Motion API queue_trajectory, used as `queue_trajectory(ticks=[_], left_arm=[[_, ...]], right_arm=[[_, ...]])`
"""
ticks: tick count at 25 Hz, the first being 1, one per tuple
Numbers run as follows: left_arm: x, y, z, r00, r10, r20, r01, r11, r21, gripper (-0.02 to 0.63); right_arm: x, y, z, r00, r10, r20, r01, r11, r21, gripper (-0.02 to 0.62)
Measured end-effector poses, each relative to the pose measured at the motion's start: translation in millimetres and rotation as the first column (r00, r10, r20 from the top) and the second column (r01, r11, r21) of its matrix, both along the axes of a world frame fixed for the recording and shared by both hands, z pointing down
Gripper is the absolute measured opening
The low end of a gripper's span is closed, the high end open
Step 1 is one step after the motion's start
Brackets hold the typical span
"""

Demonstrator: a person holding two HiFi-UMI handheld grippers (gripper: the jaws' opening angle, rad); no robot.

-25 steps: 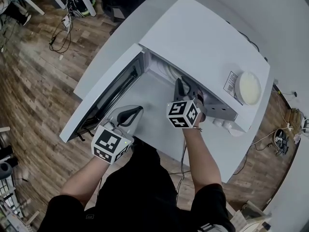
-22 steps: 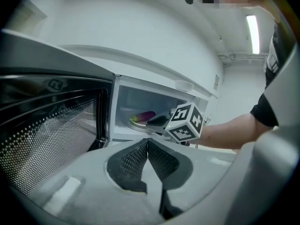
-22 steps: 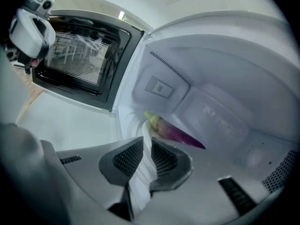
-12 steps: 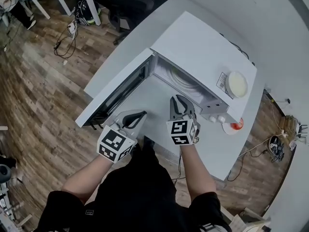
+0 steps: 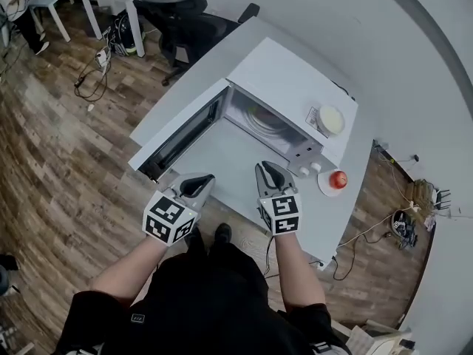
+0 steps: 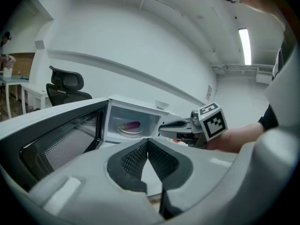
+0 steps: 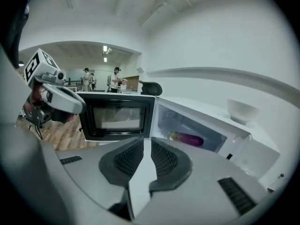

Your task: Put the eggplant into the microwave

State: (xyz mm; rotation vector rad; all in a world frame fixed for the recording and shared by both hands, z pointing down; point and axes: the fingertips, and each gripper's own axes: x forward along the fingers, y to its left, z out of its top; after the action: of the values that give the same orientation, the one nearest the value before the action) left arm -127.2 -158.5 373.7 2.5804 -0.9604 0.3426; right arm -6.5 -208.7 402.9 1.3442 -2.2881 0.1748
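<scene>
The purple eggplant [image 7: 188, 138] lies on the white plate [image 5: 266, 120] inside the open microwave [image 5: 295, 80]; it also shows from the left gripper view as the eggplant [image 6: 131, 125]. The microwave door [image 5: 185, 135] swings out to the left. My right gripper [image 5: 260, 166] hovers over the table's near edge, well back from the cavity. Its jaws stand a narrow slit apart, closing slightly, with nothing between them. My left gripper [image 5: 209, 176] hangs beside the door's free end, shut and empty. In the head view the eggplant itself cannot be made out.
A white bowl [image 5: 330, 120] sits on top of the microwave. A red round fruit on a white saucer [image 5: 337, 180] stands on the table [image 5: 229, 157] right of the microwave. A black office chair [image 5: 188, 21] stands beyond the table, and cables lie on the wooden floor.
Both grippers have drawn back from the microwave toward the person and risen. The right one left the cavity mouth. The head camera now takes in more of the room.
</scene>
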Motion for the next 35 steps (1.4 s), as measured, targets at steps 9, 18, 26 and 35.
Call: queue_trajectory(ticks=[9, 18, 26, 35], left_arm=[[21, 50, -15, 1.0, 0.023, 0.018, -0.024, 0.999, 0.024, 0.009], [111, 125, -24, 0.999, 0.043, 0.006, -0.043, 0.999, 0.008, 0.009], [199, 188, -32, 0.995, 0.096, 0.004, -0.096, 0.995, -0.021, 0.009], [229, 200, -70, 0.984, 0.178, 0.0, -0.177, 0.982, 0.069, 0.009]], right_arm=[[49, 91, -20, 0.992, 0.013, 0.123, -0.011, 1.0, -0.024, 0.049], [130, 188, -38, 0.95, 0.016, 0.313, -0.002, 0.999, -0.044, 0.048], [185, 261, -48, 0.9, -0.011, 0.437, 0.037, 0.998, -0.051, 0.038], [206, 291, -80, 0.809, 0.009, 0.588, -0.001, 1.0, -0.014, 0.026]])
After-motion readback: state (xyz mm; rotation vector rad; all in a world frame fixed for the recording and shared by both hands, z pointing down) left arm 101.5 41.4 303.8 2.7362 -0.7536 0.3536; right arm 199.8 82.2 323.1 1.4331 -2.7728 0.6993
